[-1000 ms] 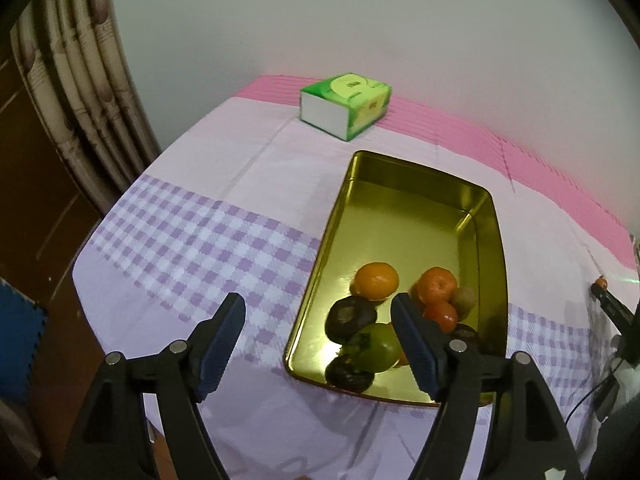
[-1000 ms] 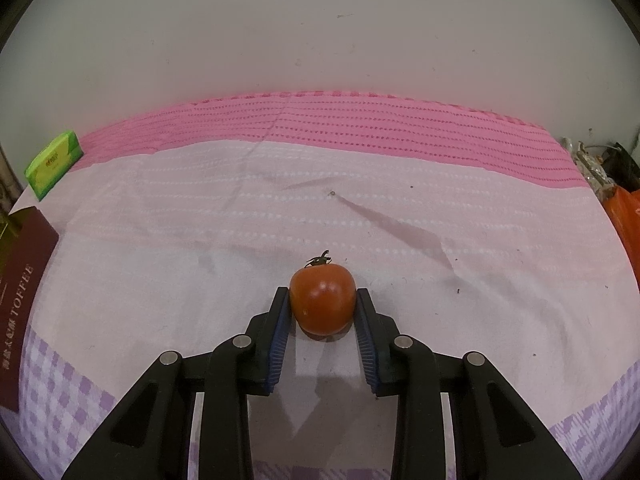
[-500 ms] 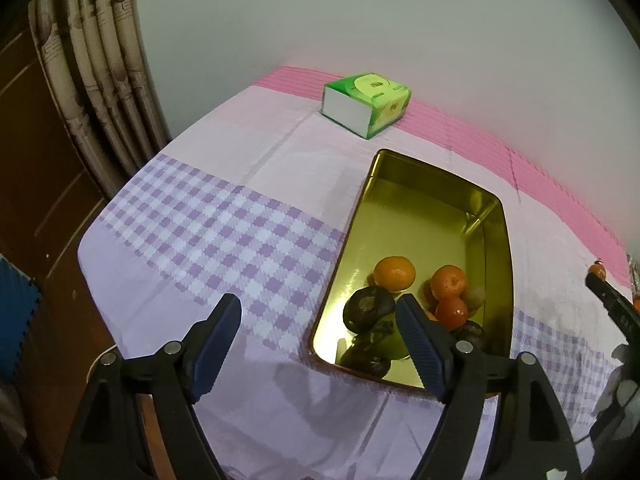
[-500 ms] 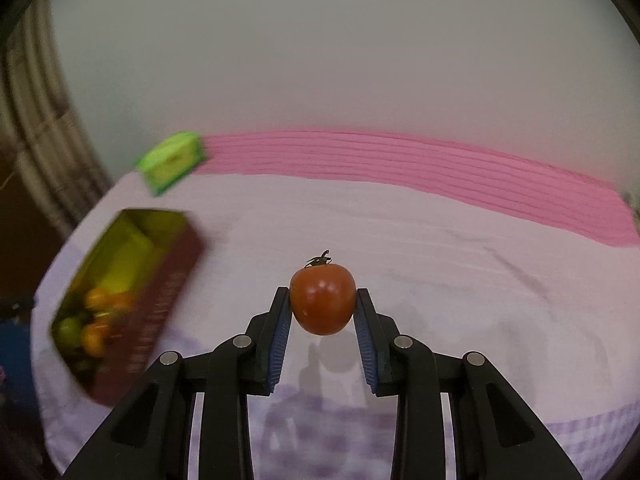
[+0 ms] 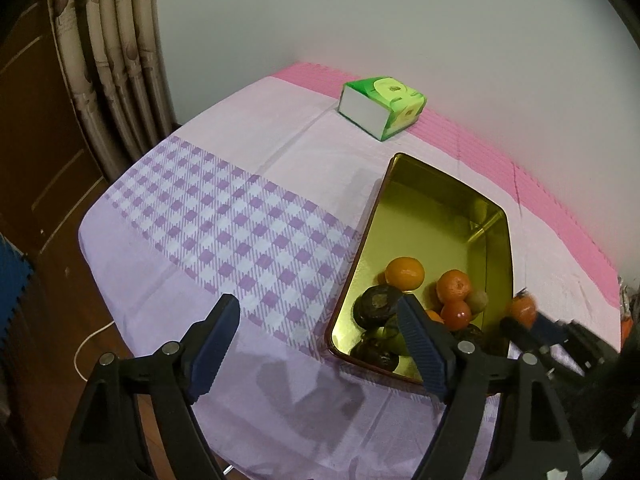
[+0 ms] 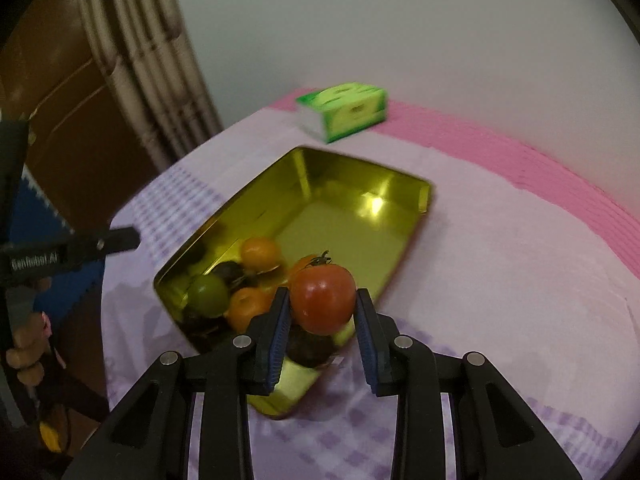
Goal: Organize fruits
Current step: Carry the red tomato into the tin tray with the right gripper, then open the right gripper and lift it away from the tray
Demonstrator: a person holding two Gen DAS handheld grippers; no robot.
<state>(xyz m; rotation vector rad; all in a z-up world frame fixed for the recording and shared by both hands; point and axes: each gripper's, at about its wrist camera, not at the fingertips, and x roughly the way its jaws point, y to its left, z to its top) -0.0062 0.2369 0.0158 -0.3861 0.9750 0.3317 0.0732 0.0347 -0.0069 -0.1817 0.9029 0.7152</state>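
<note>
Jaws of right gripper (image 6: 322,322) pinch the tomato (image 6: 322,299) above the gold tray's (image 6: 360,168) near corner; left gripper (image 5: 316,344), empty, has just been widening beside the tray. Risk: release onto the heaped fruits (image 6: 236,284) sends it rolling over the low rim onto the tablecloth (image 5: 224,224).

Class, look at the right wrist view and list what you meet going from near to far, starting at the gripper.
right gripper → tomato in its grip → gold tray → green tissue box → pink cloth band → wall
</note>
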